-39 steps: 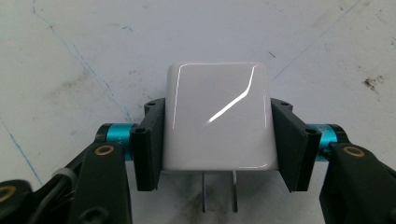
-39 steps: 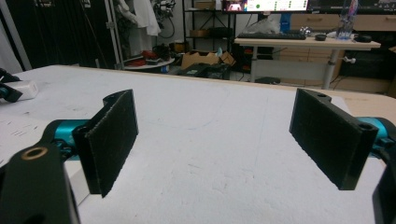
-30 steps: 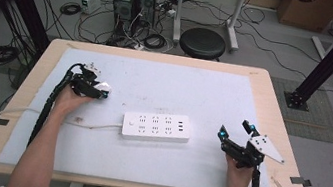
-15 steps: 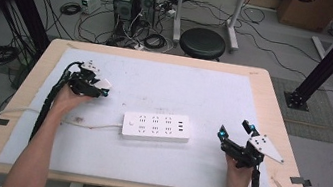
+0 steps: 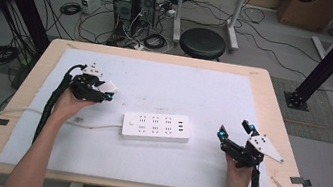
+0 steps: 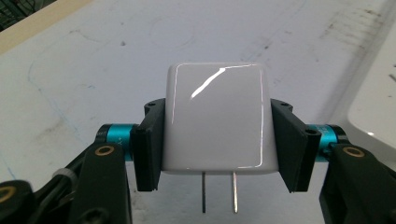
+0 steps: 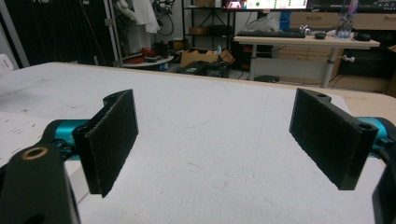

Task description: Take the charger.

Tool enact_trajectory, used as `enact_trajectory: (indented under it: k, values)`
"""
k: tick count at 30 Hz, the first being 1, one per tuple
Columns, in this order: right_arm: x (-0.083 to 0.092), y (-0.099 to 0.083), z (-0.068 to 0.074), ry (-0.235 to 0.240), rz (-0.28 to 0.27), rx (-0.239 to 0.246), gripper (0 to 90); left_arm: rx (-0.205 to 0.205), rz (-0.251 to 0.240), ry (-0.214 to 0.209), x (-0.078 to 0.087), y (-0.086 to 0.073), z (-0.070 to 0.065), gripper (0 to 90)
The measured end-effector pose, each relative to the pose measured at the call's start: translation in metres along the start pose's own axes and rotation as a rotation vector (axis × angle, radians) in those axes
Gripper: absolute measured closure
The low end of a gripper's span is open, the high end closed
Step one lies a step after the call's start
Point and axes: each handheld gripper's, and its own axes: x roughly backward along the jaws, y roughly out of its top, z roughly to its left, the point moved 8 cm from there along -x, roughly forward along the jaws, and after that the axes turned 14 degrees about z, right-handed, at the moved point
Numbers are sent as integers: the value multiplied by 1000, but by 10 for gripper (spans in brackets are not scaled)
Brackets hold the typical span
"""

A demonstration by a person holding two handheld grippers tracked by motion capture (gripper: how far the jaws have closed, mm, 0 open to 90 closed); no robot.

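White padding covers the wooden surface (image 5: 275, 98), with office floor, cables and a black stool (image 5: 203, 42) beyond it at the top of the frame. Your left hand-held gripper (image 6: 215, 135), at centre left in the high view, pinches a glossy white plug adapter (image 6: 215, 116) by its two sides, pads flat against it and two metal prongs pointing back toward the camera. Just right of it, at frame centre, a white power strip (image 5: 157, 127) lies flat, its cord (image 5: 39, 114) trailing left. Your right hand-held gripper (image 5: 235, 134) sits at lower right, well apart from the strip, jaws spread wide with nothing between them.
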Motion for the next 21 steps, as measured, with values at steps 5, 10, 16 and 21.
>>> enact_trajectory:
  k: [5, 10, 16, 21]
  values:
    - [0, 0, 1, -6, 5, 0, 159, -38, -13, 5, 10, 4, -19, 425]
    - [-1, 0, 1, -12, 7, 11, 159, -67, -51, 4, 22, 10, -35, 425]
    - [-2, 0, 2, -12, 14, 13, 159, -87, -86, -9, 27, 13, -49, 425]
    - [-2, 0, 1, -14, 10, 19, 159, -98, -114, -10, 26, 12, -64, 425]
